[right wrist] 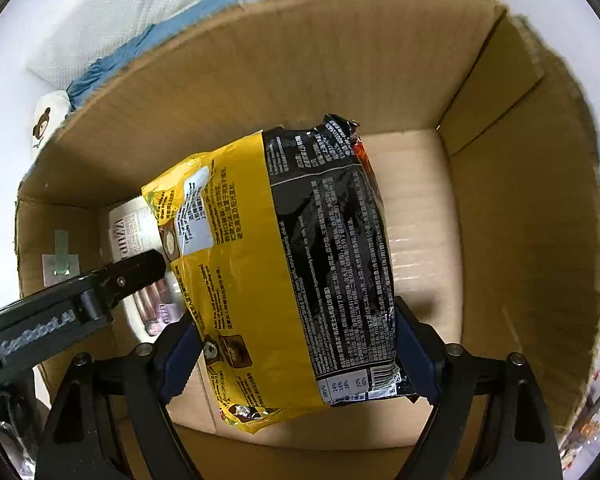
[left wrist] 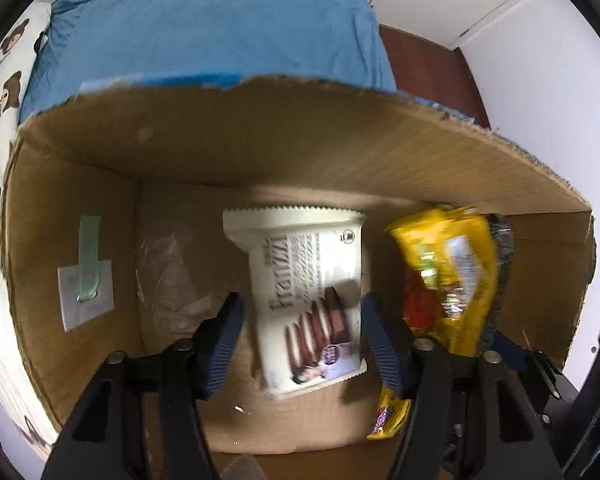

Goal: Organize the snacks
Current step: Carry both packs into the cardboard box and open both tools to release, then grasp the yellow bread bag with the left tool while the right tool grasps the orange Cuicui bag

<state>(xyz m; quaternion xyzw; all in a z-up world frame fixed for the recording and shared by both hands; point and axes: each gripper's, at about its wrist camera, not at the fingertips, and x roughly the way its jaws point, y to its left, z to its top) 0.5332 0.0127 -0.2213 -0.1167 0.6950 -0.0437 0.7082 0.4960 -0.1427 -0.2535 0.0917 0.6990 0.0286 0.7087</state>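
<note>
Left hand-held gripper parted, right hand-held gripper clamped, both downward.

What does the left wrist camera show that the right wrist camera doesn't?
Only the left wrist view shows the open left gripper around the white wafer pack's full front. Only the right wrist view shows the right gripper shut on the yellow and black noodle packet, printed back readable. Both show the cardboard box, both packs and the blue bedding.
</note>
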